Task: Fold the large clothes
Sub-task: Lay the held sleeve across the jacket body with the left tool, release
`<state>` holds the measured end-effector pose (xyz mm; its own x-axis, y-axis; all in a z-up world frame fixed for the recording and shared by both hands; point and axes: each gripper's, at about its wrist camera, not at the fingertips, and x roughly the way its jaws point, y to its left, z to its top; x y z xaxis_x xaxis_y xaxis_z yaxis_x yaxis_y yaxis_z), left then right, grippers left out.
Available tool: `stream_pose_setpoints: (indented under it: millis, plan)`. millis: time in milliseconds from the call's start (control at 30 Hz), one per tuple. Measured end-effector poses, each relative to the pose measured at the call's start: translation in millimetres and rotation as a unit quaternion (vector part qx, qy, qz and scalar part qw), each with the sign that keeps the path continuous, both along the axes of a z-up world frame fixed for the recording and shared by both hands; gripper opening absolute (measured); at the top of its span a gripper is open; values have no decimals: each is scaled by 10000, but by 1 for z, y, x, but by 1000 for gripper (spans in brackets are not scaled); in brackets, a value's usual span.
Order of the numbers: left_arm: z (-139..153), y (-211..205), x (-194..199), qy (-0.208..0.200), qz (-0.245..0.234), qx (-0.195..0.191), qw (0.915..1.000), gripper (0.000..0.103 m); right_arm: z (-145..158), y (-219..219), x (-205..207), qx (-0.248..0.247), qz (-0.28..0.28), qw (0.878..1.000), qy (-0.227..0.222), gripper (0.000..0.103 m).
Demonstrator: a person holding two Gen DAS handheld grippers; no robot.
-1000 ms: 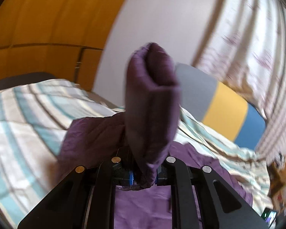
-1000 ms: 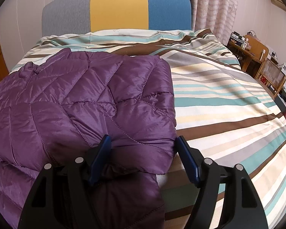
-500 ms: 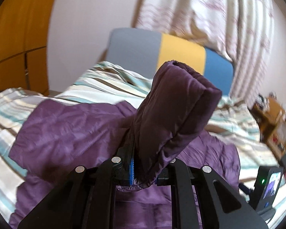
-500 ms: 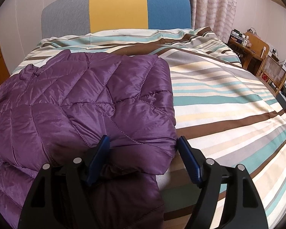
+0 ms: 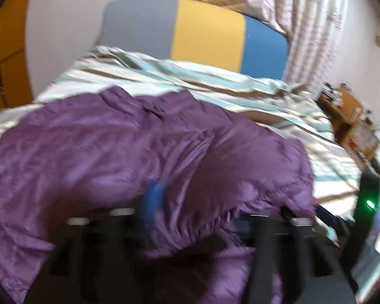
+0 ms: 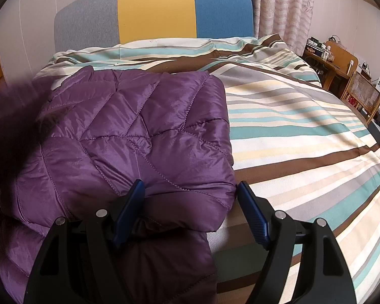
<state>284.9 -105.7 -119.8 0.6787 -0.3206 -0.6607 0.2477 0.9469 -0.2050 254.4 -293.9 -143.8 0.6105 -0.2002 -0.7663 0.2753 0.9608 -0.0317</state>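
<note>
Both tongs stand released over the purple quilted down jacket, which lies spread on the striped duvet of the bed. On the right gripper the two blue-padded fingers are spread wide and straddle the near right corner of the jacket's folded upper layer; the puffy hem bulges up between them, but neither pad presses on it, and the right finger stands just off the cloth, over bare bedding. From the left wrist the view is smeared by motion: the left gripper has its jaws apart, having just been opening, and a fold of the jacket slumps loosely across the black frame and between the fingers, one blue pad showing through the blur, gripping nothing. Shiny and satin-like, the jacket is stitched in diagonal diamond panels and doubled over itself, so a thick upper layer sits on a darker layer nearer the cameras. It occupies the left part of the duvet, whose cream, teal, grey and brown stripes run bare to the right. Behind stands a padded headboard in grey, yellow and blue blocks, with pale patterned curtains beyond it and a wooden desk at the right.
</note>
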Motion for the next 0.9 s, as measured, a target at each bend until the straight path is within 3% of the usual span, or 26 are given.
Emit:
stream_pose_setpoints:
  millis: [33,167,233,367,433,467,533,633,767,833,900]
  plan:
    - [2,2,-6,-2,-55,-62,10000,92,0,0,0,19,0,10000,-8,75]
    - [19,31,-37,-408,-174,-446,9980,97,2,-1,-2,21,3,10000,-90,75]
    - [27,54,-44,-513,0,-493,9975,97,9,1,-8,37,87,9994,-325,75]
    - [31,122,-37,-674,914,-580,9918,97,41,16,-35,-62,439,9916,-1215,79]
    - [26,148,-24,-514,1430,-305,9879,96,53,33,-36,-1,872,9876,-1306,77]
    - [22,159,-15,-401,1659,-150,9852,90,59,43,-35,78,1146,9848,-1305,71]
    - [9,179,7,-111,2039,168,9788,78,67,69,-26,286,1741,9769,-1208,67]
    - [-12,197,27,282,2266,257,9732,75,63,101,-3,496,2196,9702,-896,66]
    - [-37,208,29,456,2357,418,9698,74,30,118,37,221,1930,9806,-255,63]
    - [-42,212,28,497,2433,355,9680,74,9,105,50,570,1718,9835,30,64]
    - [-44,210,27,533,2463,458,9666,75,7,106,52,540,1655,9847,42,64]
